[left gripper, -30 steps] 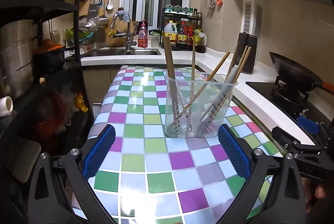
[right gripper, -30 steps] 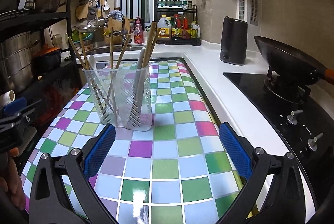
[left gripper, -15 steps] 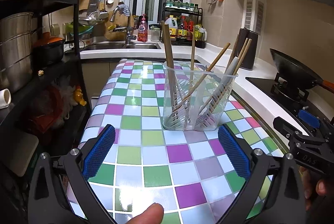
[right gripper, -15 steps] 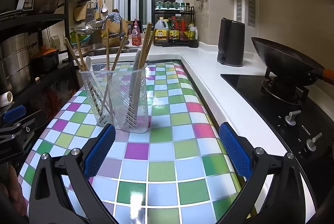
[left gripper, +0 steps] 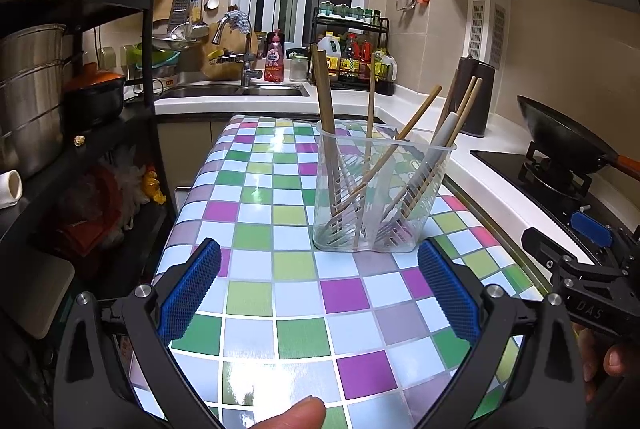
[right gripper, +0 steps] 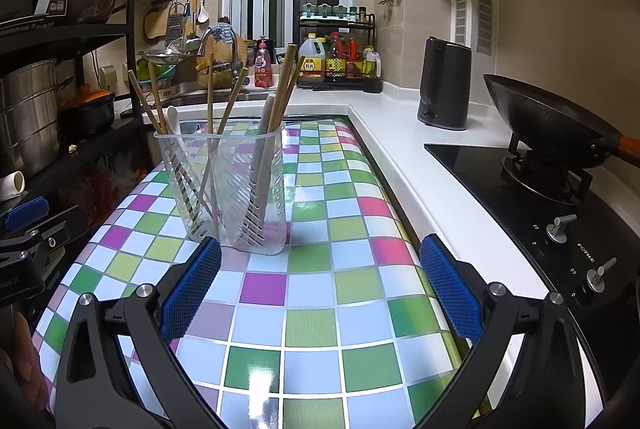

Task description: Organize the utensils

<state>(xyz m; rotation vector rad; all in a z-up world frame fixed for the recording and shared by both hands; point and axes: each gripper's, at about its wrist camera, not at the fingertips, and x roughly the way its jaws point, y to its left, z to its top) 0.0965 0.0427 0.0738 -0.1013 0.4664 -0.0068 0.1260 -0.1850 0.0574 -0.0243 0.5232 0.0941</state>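
A clear plastic utensil holder (left gripper: 380,193) stands upright on the checkered table (left gripper: 280,309). It also shows in the right wrist view (right gripper: 224,189). Several wooden chopsticks (left gripper: 324,93) and a white spoon handle (left gripper: 444,133) lean inside it; the chopsticks also show in the right wrist view (right gripper: 280,89). My left gripper (left gripper: 318,293) is open and empty, just short of the holder. My right gripper (right gripper: 320,289) is open and empty, with the holder ahead and to its left. The right gripper's body shows at the right edge of the left wrist view (left gripper: 588,269).
A black wok (right gripper: 548,125) sits on the stove at the right, with knobs (right gripper: 560,229) near the table edge. A dark kettle (right gripper: 444,85) stands on the white counter. A black shelf rack (left gripper: 80,109) with pots stands left. The sink (left gripper: 240,91) lies behind.
Both grippers have drawn back from the holder and tilted slightly, so it looks smaller and farther. A fingertip has come into the bottom of the left wrist view. Both stay open.
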